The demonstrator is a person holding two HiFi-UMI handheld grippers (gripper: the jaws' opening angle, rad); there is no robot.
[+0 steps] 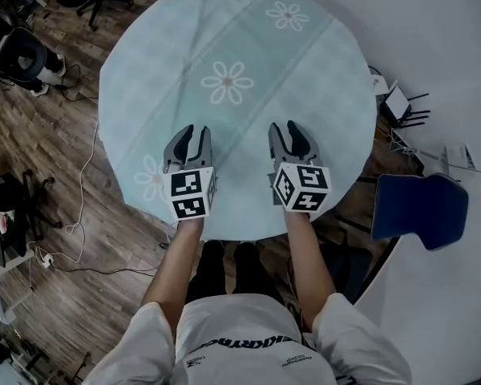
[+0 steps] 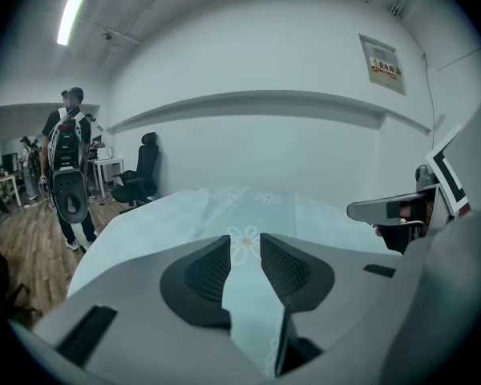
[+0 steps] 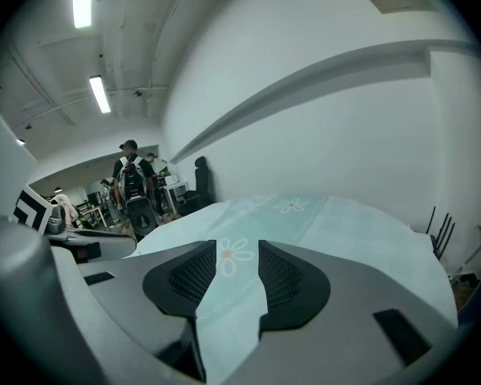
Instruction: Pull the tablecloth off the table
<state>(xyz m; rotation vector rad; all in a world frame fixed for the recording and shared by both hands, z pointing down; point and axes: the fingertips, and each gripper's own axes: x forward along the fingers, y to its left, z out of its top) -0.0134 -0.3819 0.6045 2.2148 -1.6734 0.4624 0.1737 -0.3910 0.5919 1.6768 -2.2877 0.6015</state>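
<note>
Tablecloth (image 1: 168, 62), round, pale teal, daisy-printed, perhaps creased, under left gripper (image 1: 196, 132) and right gripper (image 1: 284, 127), jaws apart.

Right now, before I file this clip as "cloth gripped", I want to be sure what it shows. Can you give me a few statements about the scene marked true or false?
1. The tablecloth lies spread over the round table. True.
2. The left gripper is shut on the cloth's edge. False: its jaws stand apart, pinching nothing.
3. The right gripper has its jaws apart. True.
4. A plate stands on the cloth. False: only printed flowers show on it.
5. A blue chair stands off the table's right side. True.
</note>
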